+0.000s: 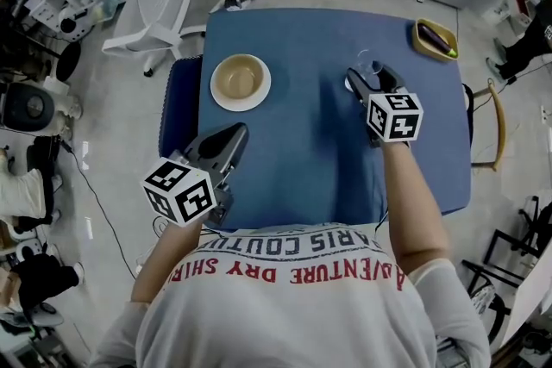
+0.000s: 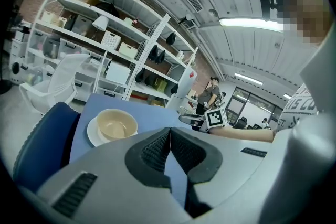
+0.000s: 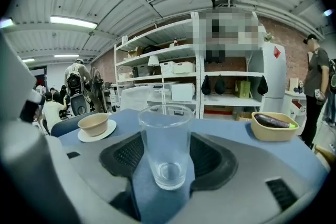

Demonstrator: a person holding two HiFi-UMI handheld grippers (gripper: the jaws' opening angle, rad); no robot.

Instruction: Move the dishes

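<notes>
The clear drinking glass [image 3: 165, 157] stood upright on the blue-covered table [image 1: 302, 168], well right of the beige round bowl [image 1: 240, 80]. The right gripper [image 1: 371, 80] had its jaws spread around the glass, not yet pinching it. A closing off-centre could tip it over. The left gripper [image 2: 169, 136], on the person's side of the bowl, was pressed together

The table [image 1: 302, 39] is blue. The bowl [image 1: 240, 79] is tan and its plate [image 1: 219, 99] white. The glass [image 3: 165, 147] is clear. The far bowl [image 3: 273, 135] is yellowish, and the thing [image 3: 273, 121] in it is dark, perhaps purple. The left cube [image 1: 178, 192] and right cube [image 1: 395, 116] bear black-and-white squares.
</notes>
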